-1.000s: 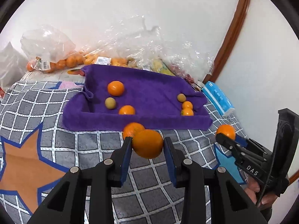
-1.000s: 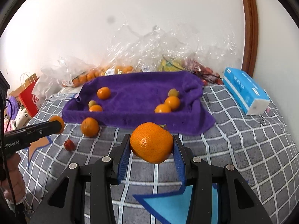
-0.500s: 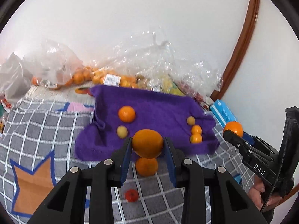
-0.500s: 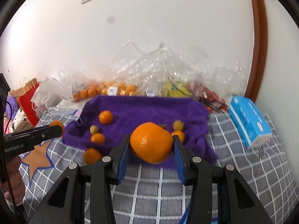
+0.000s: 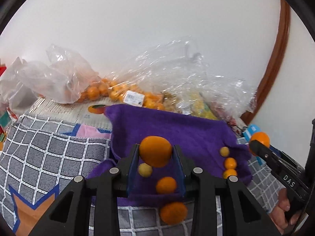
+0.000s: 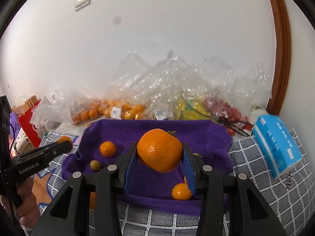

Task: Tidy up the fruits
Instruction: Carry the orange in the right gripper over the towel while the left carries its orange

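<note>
My left gripper (image 5: 155, 155) is shut on a small orange (image 5: 155, 151) and hangs over the near edge of the purple towel tray (image 5: 177, 123). My right gripper (image 6: 159, 153) is shut on a larger orange (image 6: 159, 149) above the same purple tray (image 6: 206, 135). In the tray lie several small oranges (image 5: 166, 185) and a yellowish fruit (image 5: 145, 169). One loose orange (image 5: 173, 212) rests on the checked cloth just before the tray. Each gripper appears at the edge of the other's view: the right gripper (image 5: 259, 143), the left gripper (image 6: 64, 144).
Clear plastic bags of oranges (image 5: 110, 92) and other fruit (image 6: 226, 108) pile up against the wall behind the tray. A blue tissue pack (image 6: 275, 143) lies right of the tray. A checked grey cloth (image 5: 49, 149) covers the surface. Red paper bag (image 6: 29, 123) at far left.
Both grippers have carried their oranges forward and slightly up, from over the checked cloth to over the purple tray. The loose orange and cloth have slid down in the views.
</note>
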Motion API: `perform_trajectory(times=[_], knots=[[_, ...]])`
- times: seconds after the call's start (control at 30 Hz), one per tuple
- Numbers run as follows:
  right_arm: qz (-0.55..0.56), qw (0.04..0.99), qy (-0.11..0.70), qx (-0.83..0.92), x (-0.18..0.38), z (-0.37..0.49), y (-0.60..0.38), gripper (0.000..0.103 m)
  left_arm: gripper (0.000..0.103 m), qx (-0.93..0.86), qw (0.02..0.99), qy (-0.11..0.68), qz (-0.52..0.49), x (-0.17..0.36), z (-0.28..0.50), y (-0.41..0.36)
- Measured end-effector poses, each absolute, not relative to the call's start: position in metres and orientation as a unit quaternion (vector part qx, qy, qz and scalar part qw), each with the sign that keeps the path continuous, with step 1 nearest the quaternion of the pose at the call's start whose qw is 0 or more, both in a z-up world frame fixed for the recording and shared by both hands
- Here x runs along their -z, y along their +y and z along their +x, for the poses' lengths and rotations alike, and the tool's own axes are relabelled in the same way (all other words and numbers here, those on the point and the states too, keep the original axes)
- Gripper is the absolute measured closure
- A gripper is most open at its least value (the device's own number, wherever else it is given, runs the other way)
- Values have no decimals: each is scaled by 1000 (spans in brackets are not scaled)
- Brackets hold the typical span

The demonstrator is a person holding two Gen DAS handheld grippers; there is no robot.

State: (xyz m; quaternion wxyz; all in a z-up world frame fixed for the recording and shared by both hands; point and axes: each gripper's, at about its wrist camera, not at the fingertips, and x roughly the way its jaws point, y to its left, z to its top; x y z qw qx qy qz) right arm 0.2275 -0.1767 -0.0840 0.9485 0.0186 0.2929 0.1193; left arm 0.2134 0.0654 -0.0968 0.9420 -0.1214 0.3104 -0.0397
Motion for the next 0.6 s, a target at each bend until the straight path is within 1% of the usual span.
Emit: perform_trajectory(times=[0.3, 0.6], knots=[[35, 946, 308, -92, 104, 246, -198, 60, 70, 40, 939, 324, -111, 115, 221, 67], [29, 936, 332, -114, 129, 255, -182, 60, 70, 34, 931, 341, -128, 126, 228, 72]])
